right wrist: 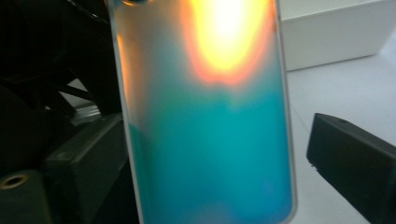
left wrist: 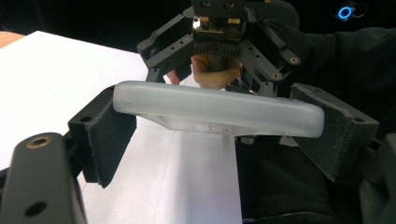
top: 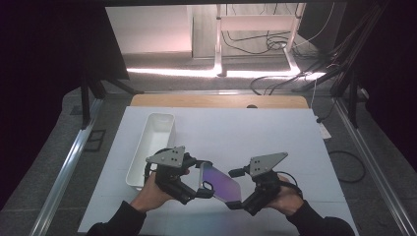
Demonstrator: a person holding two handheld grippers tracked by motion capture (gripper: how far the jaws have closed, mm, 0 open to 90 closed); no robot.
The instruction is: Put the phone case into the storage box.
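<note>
One white table sheet (top: 275,147), one white bin (top: 151,147), one phone case (top: 220,183), two grippers. Bin is long and narrow, open top, long axis about 12-to-6 with a slight lean toward 1, sits at 10 o'clock from the case, near the left gripper (top: 204,189).

Phone case is held up off the sheet at the near middle of the table, between the two grippers. In the high view its long axis runs roughly 10 to 4, flat face up and tilted. Rounded corners, frosted translucent rim, glossy iridescent face: purple-blue from above, teal with an orange-yellow glare in the right gripper view (right wrist: 205,121).

Left gripper: jaws clamped across the case (left wrist: 217,109), one pad on each short end of the visible edge, touching. Right gripper (top: 236,204) at the case's 4 o'clock end; one jaw lies against the case edge, the other stands apart from it, so cannot tell if it really grips.
</note>
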